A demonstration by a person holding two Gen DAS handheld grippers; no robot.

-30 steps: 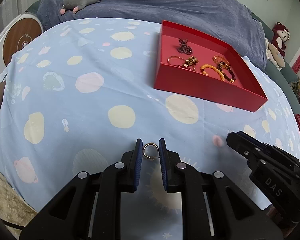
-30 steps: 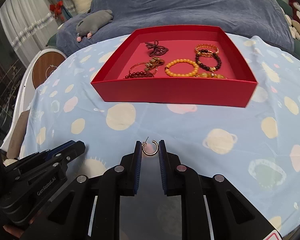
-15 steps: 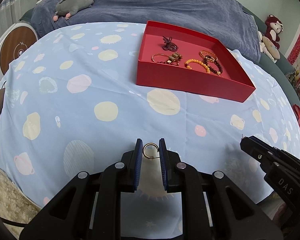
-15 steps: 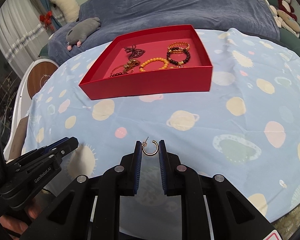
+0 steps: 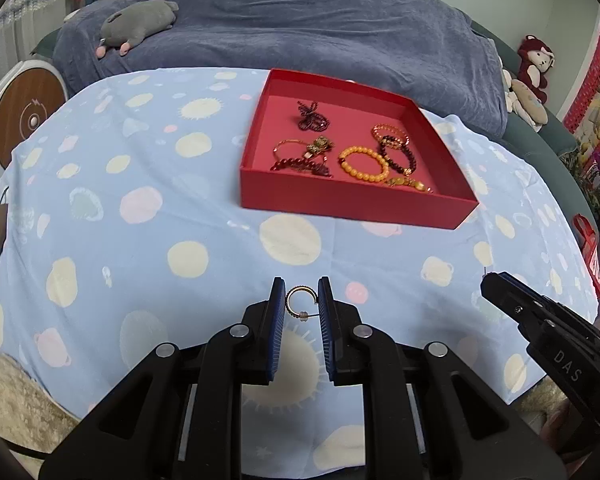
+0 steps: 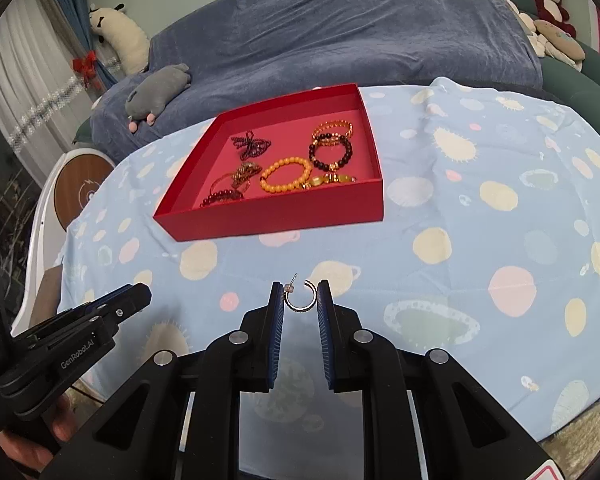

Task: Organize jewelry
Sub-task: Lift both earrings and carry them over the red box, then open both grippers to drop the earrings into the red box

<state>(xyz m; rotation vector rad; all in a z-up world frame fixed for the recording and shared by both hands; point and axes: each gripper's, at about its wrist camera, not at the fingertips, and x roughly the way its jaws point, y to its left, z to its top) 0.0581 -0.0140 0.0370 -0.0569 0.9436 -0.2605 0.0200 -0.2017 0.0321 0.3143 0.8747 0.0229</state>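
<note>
Pinching one hoop earring apiece, left gripper and right gripper risked dropping them short of the red tray if jolted.

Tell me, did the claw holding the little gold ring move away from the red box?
Yes. In the right wrist view the right claw has backed away and up: the red box now looks smaller and sits farther left, and the hoop earring remains pinched.

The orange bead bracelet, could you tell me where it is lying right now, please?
The orange bead bracelet lies inside the red tray, close behind its near wall, between the dark bead bracelet and the gold charm bracelet.
</note>
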